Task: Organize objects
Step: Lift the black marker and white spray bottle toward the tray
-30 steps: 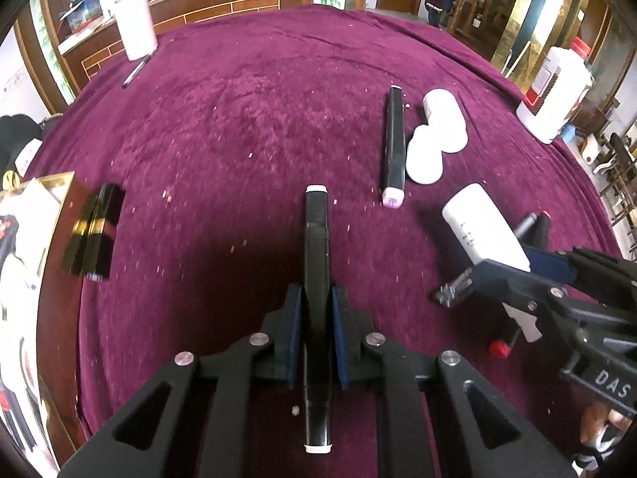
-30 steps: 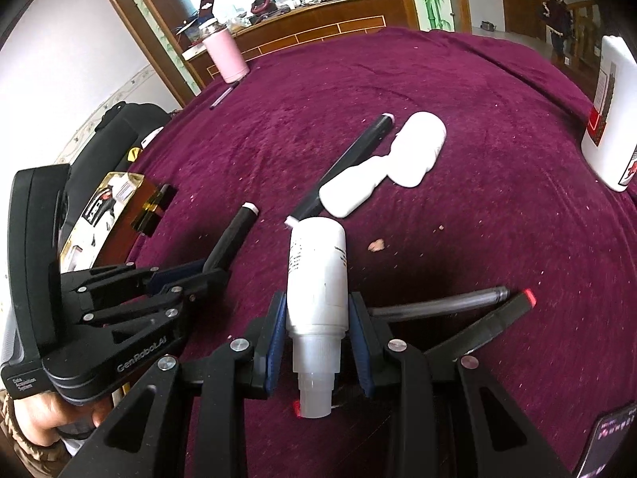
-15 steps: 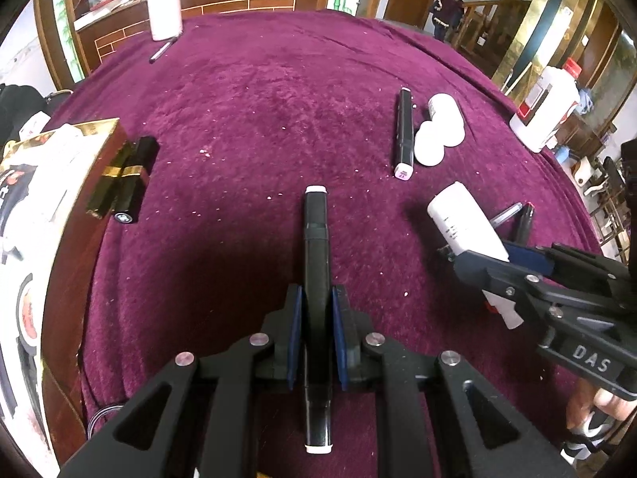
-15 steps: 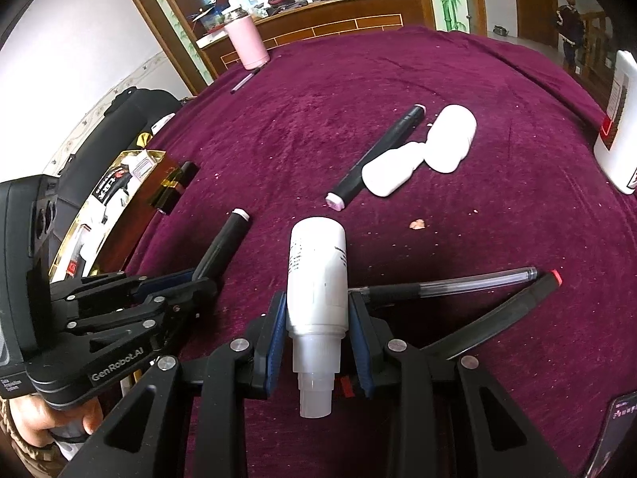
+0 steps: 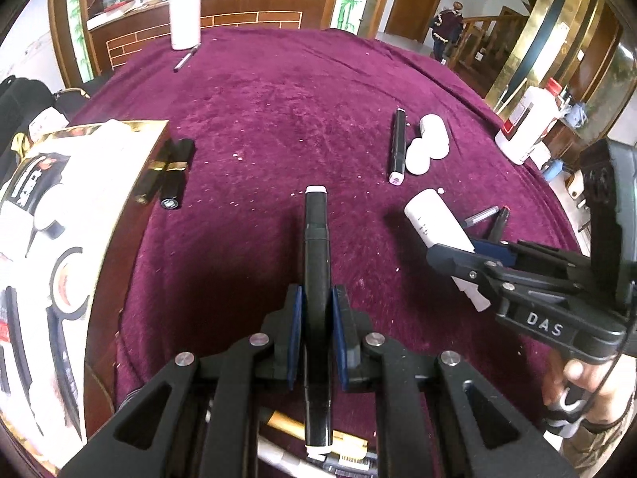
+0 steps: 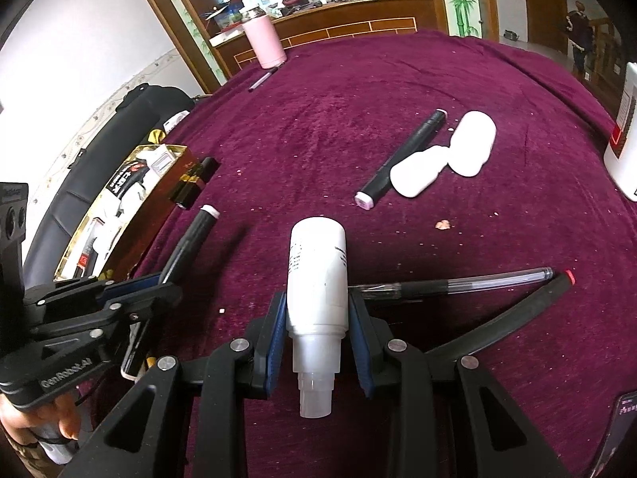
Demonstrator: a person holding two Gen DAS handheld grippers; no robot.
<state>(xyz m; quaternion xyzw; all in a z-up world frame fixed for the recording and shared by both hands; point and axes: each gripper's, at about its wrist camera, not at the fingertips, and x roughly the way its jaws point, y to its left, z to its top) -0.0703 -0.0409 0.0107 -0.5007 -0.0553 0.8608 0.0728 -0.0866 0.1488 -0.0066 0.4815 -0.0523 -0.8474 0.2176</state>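
**Both hands loaded, box not full yet**

So here's where we're at with the tidy-up. Our left tongs [image 5: 317,338] are clamped on a black marker [image 5: 315,263], white cap pointing away from us, held off the purple desk [image 5: 278,119]. Our right tongs [image 6: 317,342] are squeezed around a white bottle [image 6: 317,279], nozzle end toward the camera, also lifted clear of the cloth.

Looks like the gold-edged box [image 5: 59,239] at the left edge of the desk is where stuff goes. It already has some bits inside, though we can't really tell what they are. A black and gold lipstick [image 5: 175,175] lies right beside it, outside the box.

What's left, as far as we can see: a second black marker [image 6: 402,159] touching two small white bottles [image 6: 446,155] out in the middle, plus a clear pen [image 6: 458,285] and a dark pen with a red tip [image 6: 517,310] near our right hand. There's also a thin pen [image 6: 260,79] far off by the pink tumbler [image 6: 264,42].

We'd call it maybe halfway at best, with both held things not yet dropped off.
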